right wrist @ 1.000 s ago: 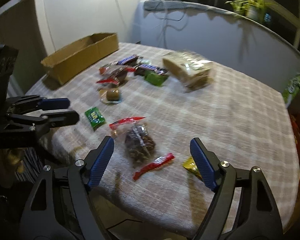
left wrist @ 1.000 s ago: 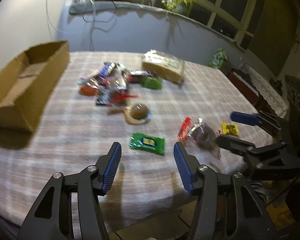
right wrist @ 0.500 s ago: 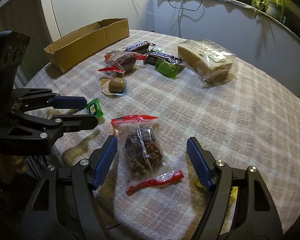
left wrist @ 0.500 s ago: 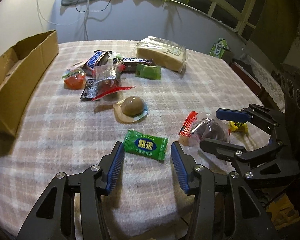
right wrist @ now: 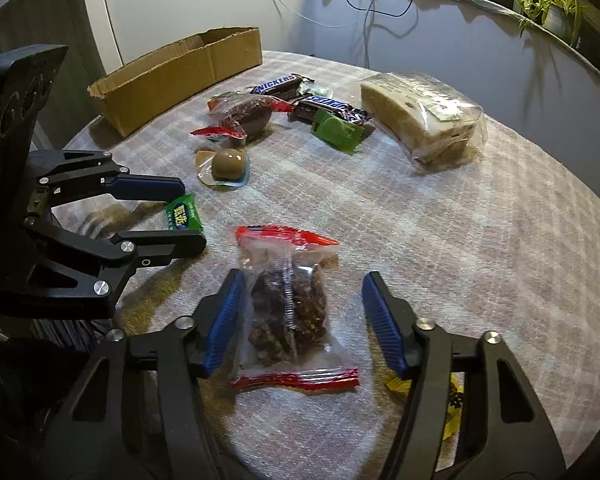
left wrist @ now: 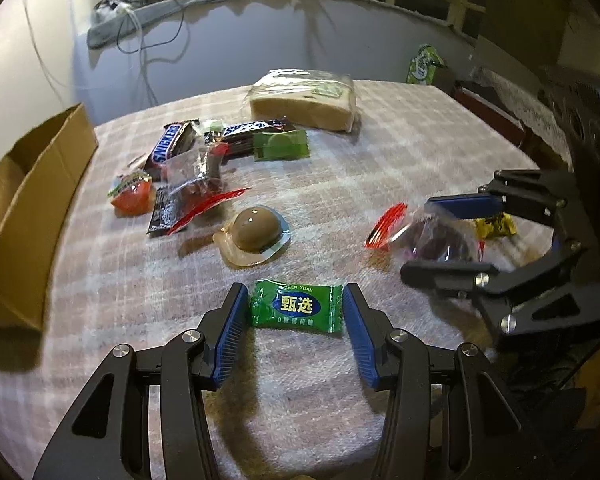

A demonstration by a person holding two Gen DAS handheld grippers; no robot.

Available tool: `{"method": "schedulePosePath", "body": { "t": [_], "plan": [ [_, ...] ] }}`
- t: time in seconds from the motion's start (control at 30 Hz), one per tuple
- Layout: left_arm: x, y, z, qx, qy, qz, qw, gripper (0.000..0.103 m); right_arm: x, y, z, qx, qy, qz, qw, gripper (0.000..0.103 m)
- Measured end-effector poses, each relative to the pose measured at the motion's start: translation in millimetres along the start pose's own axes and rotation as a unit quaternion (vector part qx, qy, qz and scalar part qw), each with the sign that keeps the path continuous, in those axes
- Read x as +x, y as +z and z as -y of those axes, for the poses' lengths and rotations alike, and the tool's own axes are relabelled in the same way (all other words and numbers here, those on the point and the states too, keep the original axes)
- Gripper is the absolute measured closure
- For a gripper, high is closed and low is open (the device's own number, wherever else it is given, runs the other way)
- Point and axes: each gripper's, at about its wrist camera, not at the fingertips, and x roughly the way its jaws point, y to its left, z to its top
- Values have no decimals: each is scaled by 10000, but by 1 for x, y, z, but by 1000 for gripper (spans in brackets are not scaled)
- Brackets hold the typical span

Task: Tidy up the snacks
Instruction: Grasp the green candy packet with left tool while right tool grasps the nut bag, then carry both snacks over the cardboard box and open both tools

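My left gripper (left wrist: 294, 300) is open, its blue pads on either side of a small green candy packet (left wrist: 296, 307) lying on the checked tablecloth. It also shows in the right wrist view (right wrist: 182, 216). My right gripper (right wrist: 302, 292) is open around a clear bag of dark brown snacks with red ends (right wrist: 288, 308); this bag shows blurred in the left wrist view (left wrist: 440, 236). An open cardboard box (right wrist: 180, 74) stands at the table's far left (left wrist: 28, 216).
Mid-table lie a brown jelly cup (left wrist: 256, 232), Snickers bars (left wrist: 168, 148), a red jelly cup (left wrist: 132, 196), a green packet (left wrist: 280, 144) and a wrapped loaf (left wrist: 304, 100). A yellow candy (left wrist: 494, 226) lies by the right gripper. The table edge is close below both grippers.
Both grippers have moved forward and down. The green candy now lies between the left pads, and the brown snack bag between the right pads. Both stay open.
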Motion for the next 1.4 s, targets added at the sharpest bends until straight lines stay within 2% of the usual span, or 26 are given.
{"method": "schedulePosePath", "body": {
  "t": [0.07,0.2,0.3,0.6,0.93,1.2,1.4],
  "plan": [
    [-1,-1,1,18,26,37,10000,56,-1,-1,2,35,-10,3,10000,50],
    [-3,-4,1,6,67,134,9999,66,-2,-1,4,86,-10,-10,10000,59],
    [-3,-5,4,79,127,195,9997,67,-2,-1,4,119,-21,-3,9999,63],
    [-6,-9,8,193,182,321,9991,68,-7,-3,10,414,79,89,9991,65],
    [-18,-3,-6,-210,-18,442,9988,68,-18,7,9,472,124,288,9984,65],
    [-35,7,-23,-406,-25,726,9965,68,-25,33,-3,321,171,433,9984,65],
    [-52,12,-50,-581,134,976,9934,68,-23,64,-21,47,205,565,9982,65]
  ]
}}
